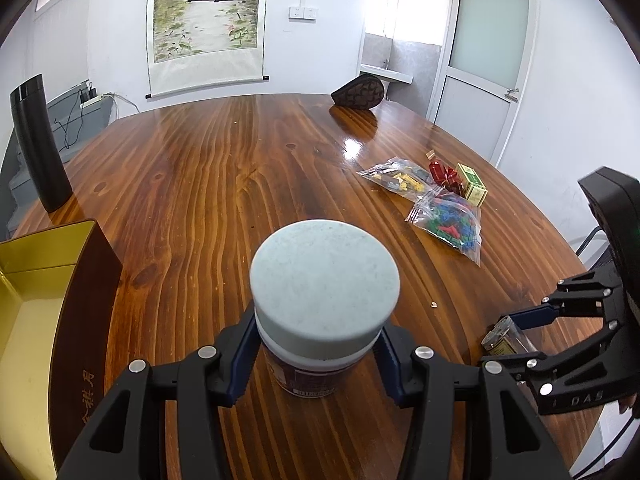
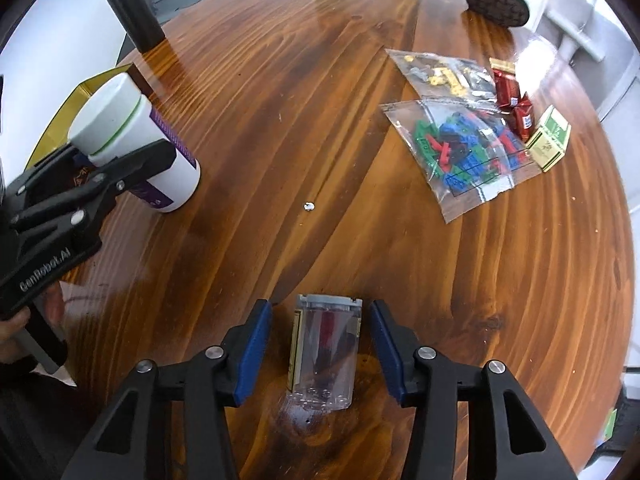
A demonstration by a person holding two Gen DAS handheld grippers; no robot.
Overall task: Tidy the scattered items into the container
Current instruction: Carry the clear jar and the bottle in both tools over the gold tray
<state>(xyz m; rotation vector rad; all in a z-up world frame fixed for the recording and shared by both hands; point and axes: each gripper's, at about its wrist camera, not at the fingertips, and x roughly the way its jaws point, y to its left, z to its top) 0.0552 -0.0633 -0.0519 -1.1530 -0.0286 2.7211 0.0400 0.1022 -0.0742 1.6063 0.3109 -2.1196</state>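
My left gripper [image 1: 318, 344] is shut on the neck of a white jar [image 1: 324, 276] with a pale lid and purple label, which stands on the wooden table. The right wrist view shows that jar [image 2: 136, 128] at the left, clamped by the left gripper [image 2: 120, 152]. My right gripper [image 2: 320, 344] points steeply down, open, its blue pads on either side of a small clear plastic box [image 2: 326, 352] lying on the table, with gaps on both sides. The container, a dark tin with a gold inside [image 1: 40, 280], sits left of the jar.
To the right lie a bag of coloured bricks [image 2: 468, 148], a bag of yellow and grey pieces [image 2: 444, 72], red packets [image 2: 508, 88] and a green-yellow carton [image 2: 550, 140]. A black cylinder [image 1: 38, 144] stands far left, a brown pouch [image 1: 360, 90] at the back.
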